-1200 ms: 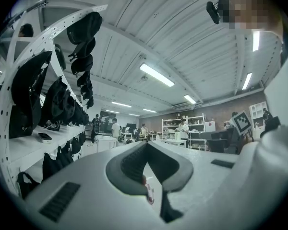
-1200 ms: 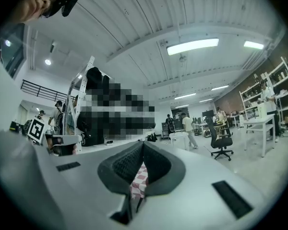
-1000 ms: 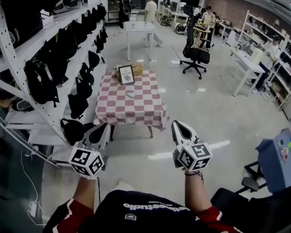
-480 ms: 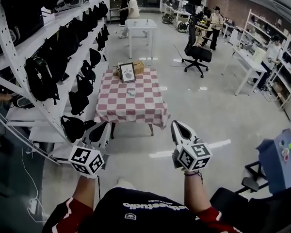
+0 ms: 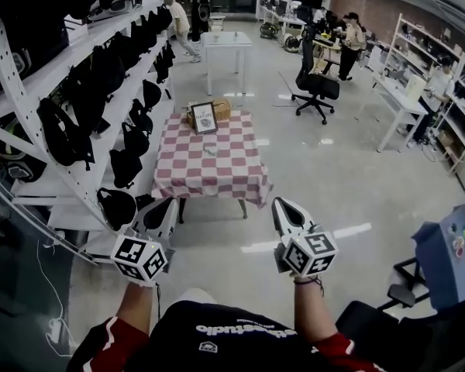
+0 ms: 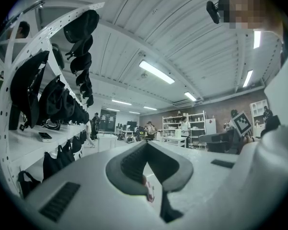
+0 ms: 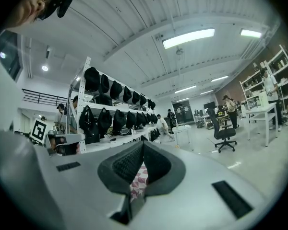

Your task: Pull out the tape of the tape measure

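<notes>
At my far left stands a white rack (image 5: 15,76) hung with black bags (image 5: 62,134) all along its shelves. Just beside its low end I hold my left hand-held gripper (image 5: 168,205) out level, with its marker cube (image 5: 139,258) nearest to me. In the left gripper view its two jaws meet tip to tip (image 6: 146,143). The dark pads lie against each other and nothing is between them, so this hand-held gripper is closed and empty.

Ahead of me, between my two hands in the head view, is the worktop (image 5: 182,180) with its red and white checked cloth. It is well apart from both hand-held grippers. The tape measure (image 5: 209,150) lies near the middle of the cloth, a small pale thing too far off for any detail. Behind it, at the far edge, a framed sign (image 5: 204,118) stands upright in front of a brown box (image 5: 220,108).

My right hand-held gripper (image 5: 284,204) is also level and over bare floor (image 5: 325,177), touching nothing. In the right gripper view its jaws are pressed together (image 7: 143,143) and hold nothing. A patch of the checked cloth shows through the gap under them.

Farther right a black office chair (image 5: 315,85) stands on the floor, and a blue box (image 5: 443,256) is at the right edge.
</notes>
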